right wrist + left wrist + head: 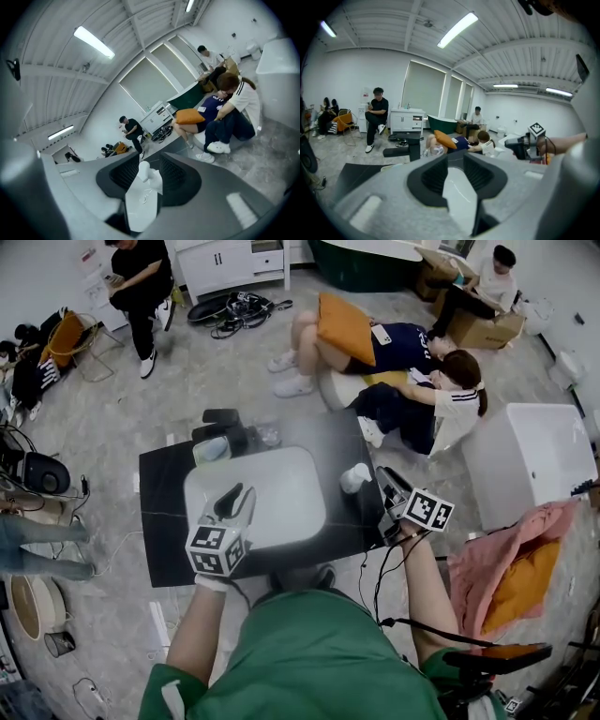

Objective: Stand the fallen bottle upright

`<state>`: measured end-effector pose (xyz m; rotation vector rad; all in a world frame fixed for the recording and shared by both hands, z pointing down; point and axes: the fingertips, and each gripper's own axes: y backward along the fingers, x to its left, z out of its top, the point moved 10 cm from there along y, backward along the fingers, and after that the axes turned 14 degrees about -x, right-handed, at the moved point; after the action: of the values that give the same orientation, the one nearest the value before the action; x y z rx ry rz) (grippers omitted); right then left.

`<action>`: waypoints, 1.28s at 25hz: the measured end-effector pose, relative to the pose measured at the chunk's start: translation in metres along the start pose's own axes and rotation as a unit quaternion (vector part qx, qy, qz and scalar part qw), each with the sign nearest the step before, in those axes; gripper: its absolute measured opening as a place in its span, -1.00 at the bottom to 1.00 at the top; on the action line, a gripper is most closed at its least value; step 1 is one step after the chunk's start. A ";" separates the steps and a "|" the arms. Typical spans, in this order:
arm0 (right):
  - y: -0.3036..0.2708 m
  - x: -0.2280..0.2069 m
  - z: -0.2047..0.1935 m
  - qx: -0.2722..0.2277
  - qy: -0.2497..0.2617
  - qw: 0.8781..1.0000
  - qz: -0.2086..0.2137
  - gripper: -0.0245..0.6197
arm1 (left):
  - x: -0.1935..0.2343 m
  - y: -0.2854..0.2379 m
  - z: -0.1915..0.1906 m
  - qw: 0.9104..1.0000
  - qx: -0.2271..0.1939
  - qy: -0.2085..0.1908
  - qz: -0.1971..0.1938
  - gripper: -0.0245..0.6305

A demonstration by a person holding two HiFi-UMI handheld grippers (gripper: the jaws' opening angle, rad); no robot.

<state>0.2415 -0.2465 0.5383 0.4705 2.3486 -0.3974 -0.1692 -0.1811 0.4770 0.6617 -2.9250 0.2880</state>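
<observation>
While right tool [147, 163] clasps white bottle [140, 201], left tool's [453, 161] jaws apart.

Nothing legible anywhere: no words, brands or numbers. The left cube [217, 549] and right cube [429, 511] bear only black-and-white square markers (patterns, not lettering).

Left gripper [235, 502] hovers with jaws apart, nothing between them. Right gripper [379, 481] reaches forward, jaws clamping the bottle [142, 197].
</observation>
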 end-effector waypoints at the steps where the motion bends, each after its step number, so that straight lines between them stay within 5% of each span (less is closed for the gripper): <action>1: 0.003 0.002 0.005 -0.012 0.018 1.000 -0.012 -0.56 | 0.001 0.001 0.002 1.000 -0.002 0.000 0.002 -0.62; 8: 0.020 0.044 0.040 -0.079 0.159 0.983 -0.046 -0.56 | 0.004 0.009 0.015 1.000 -0.013 -0.004 0.007 -0.62; 18: 0.026 0.124 0.062 -0.127 0.325 0.937 0.001 -0.57 | 0.003 0.015 0.038 0.999 -0.039 -0.013 0.009 -0.62; 24: 0.041 0.161 0.084 -0.183 0.373 0.909 0.025 -0.82 | -0.003 0.015 0.069 0.997 -0.072 -0.025 0.011 -0.63; 32: 0.051 0.189 0.096 -0.202 0.392 0.896 0.052 -0.86 | -0.015 0.007 0.115 0.991 -0.123 -0.047 0.003 -0.65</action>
<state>0.1892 -0.1980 0.3325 0.6253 3.0454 0.4226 -0.1687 -0.1930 0.3619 0.6443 -2.9811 -0.1066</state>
